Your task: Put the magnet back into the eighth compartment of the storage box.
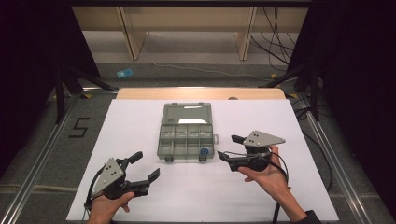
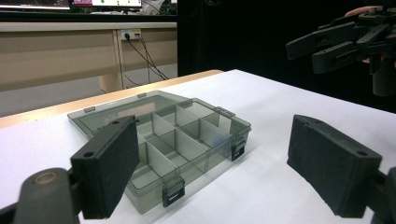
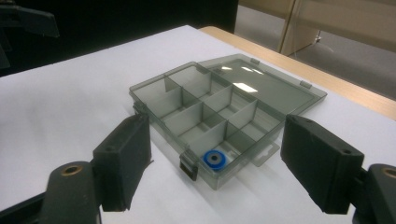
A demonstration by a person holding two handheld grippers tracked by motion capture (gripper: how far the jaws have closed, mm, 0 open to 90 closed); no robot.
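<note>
Compartment box (image 1: 186,136): one, clear grey plastic, lid flat open toward 12 o'clock, centre of white worktop (image 1: 140,200). Blue ring (image 3: 215,159): one, in near corner cell at 5 o'clock. Left gripper (image 1: 142,169): at 7 o'clock, fingers wide, empty. Right gripper (image 1: 229,147): at 3 o'clock, fingers wide, empty. Step judged: approach. Next: probably reaching into that cell or closing the lid.
</note>
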